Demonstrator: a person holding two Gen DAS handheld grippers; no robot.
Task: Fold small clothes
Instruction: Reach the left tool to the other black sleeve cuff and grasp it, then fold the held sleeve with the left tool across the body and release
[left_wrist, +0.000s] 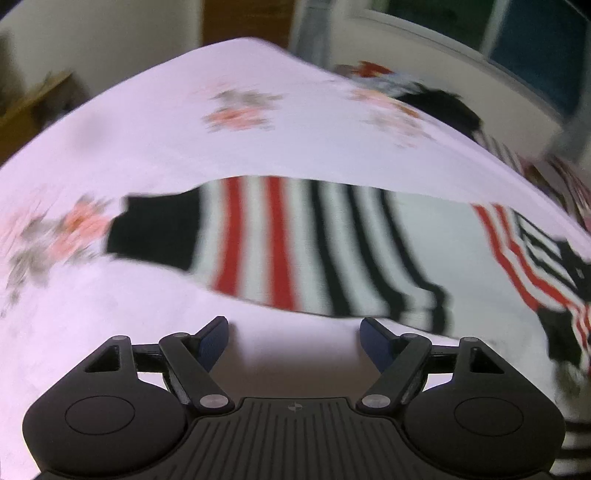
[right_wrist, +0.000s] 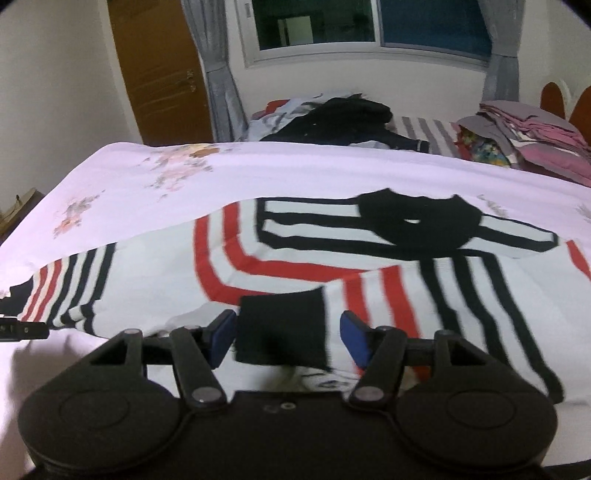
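Note:
A white sweater with red and black stripes and a black collar lies flat on the pink floral bedsheet. One sleeve is folded across its body, and that sleeve's black cuff lies between the fingers of my right gripper, whose blue pads stand apart from it. In the blurred left wrist view, the other striped sleeve with its black cuff stretches out on the sheet just ahead of my left gripper. That gripper is open over bare sheet with nothing between its fingers.
At the far side of the bed lie a heap of dark clothes and a folded pink and grey stack. Behind them are a curtained window and a wooden door. The bed's edge drops off at the left.

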